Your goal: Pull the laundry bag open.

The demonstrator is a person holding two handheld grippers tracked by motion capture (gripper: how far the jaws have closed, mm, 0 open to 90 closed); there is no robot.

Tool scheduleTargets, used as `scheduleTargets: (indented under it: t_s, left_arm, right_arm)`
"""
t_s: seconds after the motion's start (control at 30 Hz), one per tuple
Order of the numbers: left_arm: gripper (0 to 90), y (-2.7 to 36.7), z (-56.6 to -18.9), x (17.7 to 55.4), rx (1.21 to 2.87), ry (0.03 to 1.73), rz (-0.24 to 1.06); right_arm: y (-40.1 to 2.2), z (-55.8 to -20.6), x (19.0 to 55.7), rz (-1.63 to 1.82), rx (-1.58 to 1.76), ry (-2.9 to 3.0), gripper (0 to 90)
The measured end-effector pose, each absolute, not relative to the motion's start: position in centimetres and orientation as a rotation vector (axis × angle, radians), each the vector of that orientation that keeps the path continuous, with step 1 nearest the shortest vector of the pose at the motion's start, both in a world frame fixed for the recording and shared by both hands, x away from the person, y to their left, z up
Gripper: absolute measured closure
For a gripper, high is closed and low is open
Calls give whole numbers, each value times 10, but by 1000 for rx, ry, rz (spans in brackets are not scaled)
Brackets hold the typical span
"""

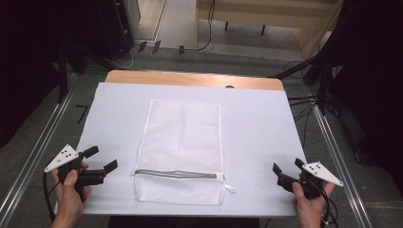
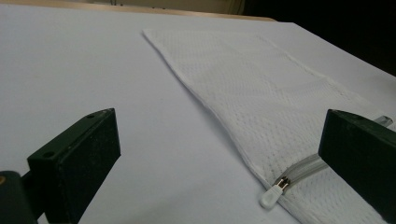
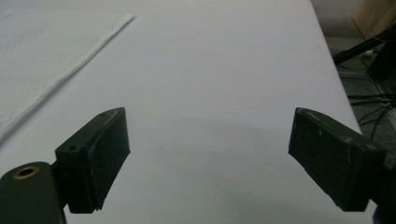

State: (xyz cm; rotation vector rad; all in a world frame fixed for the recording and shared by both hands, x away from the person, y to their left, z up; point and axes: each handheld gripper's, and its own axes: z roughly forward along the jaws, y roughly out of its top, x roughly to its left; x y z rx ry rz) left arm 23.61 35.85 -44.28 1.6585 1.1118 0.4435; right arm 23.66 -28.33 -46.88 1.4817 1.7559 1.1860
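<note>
A white mesh laundry bag [image 1: 183, 142] lies flat in the middle of the white-covered table [image 1: 266, 123], its grey zipper [image 1: 178, 174] running across near the front end. In the left gripper view the bag [image 2: 261, 88] stretches away to the right, and a small white zipper pull [image 2: 272, 193] sits at the zipper's near end. My left gripper [image 1: 102, 158] is held open just left of the bag's front corner, nothing between its jaws [image 2: 219, 140]. My right gripper [image 1: 287, 165] is open near the table's front right, well clear of the bag's edge [image 3: 60, 65], over bare cover [image 3: 212, 128].
A wooden strip [image 1: 190, 78] shows at the table's far edge. Metal rails [image 1: 38, 142] run along the floor on both sides. Cables [image 1: 304, 102] and dark stand legs lie beyond the right edge. A short white tab [image 1: 229, 188] sticks out at the bag's front right.
</note>
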Motion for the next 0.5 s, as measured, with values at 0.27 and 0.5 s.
scheduleTargets:
  t_s: [0.27,0.5]
  left_arm:
    - [0,362,-445,237,1643,1130,443]
    - [0,361,-447,239,1664,1145,450]
  right_arm:
    - [-301,-474,237,1177,1540,1692,126]
    - [-297,-475,237,1162,1524,1706,126]
